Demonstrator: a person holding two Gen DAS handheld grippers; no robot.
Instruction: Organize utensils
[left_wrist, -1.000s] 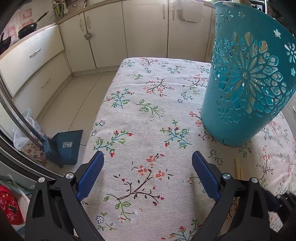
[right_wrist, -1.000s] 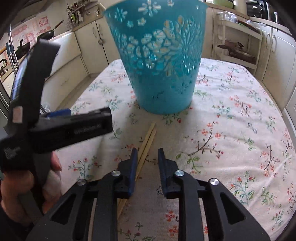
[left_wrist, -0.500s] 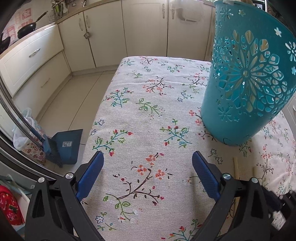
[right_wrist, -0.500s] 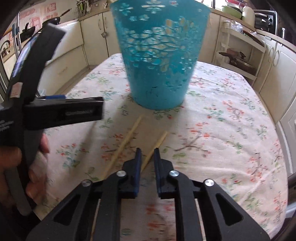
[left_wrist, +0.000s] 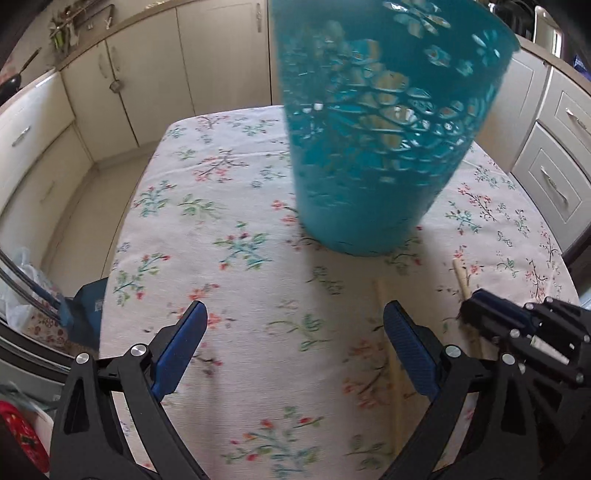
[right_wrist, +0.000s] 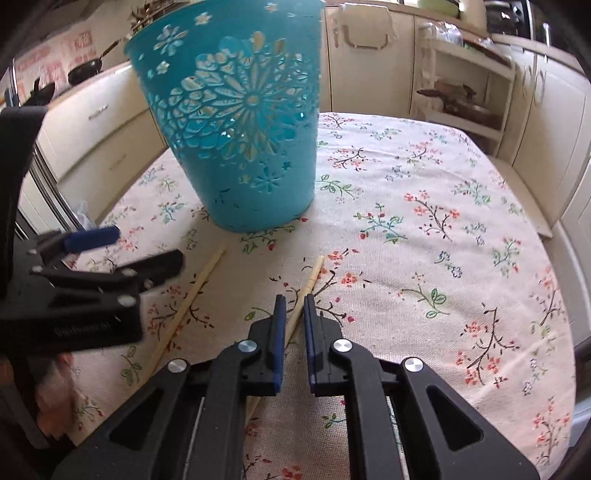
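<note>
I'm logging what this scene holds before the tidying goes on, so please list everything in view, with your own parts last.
basket: one, teal with flower cut-outs, upright on the table, beyond both chopsticks.
chopsticks: two, pale wood, apart on the cloth; the right chopstick runs between the right claw's pads, the left chopstick lies free near the left claw.
tablecloth: one, white with flower print, covering the table.
cabinets: cream, along the walls behind.
frying pan: one, black, on the far counter.
dustpan: one, blue, on the floor left of the table.
left claw: one, black with blue pads, jaws wide and holding nothing.
right claw: one, same make, jaws closing around the right chopstick.
</note>
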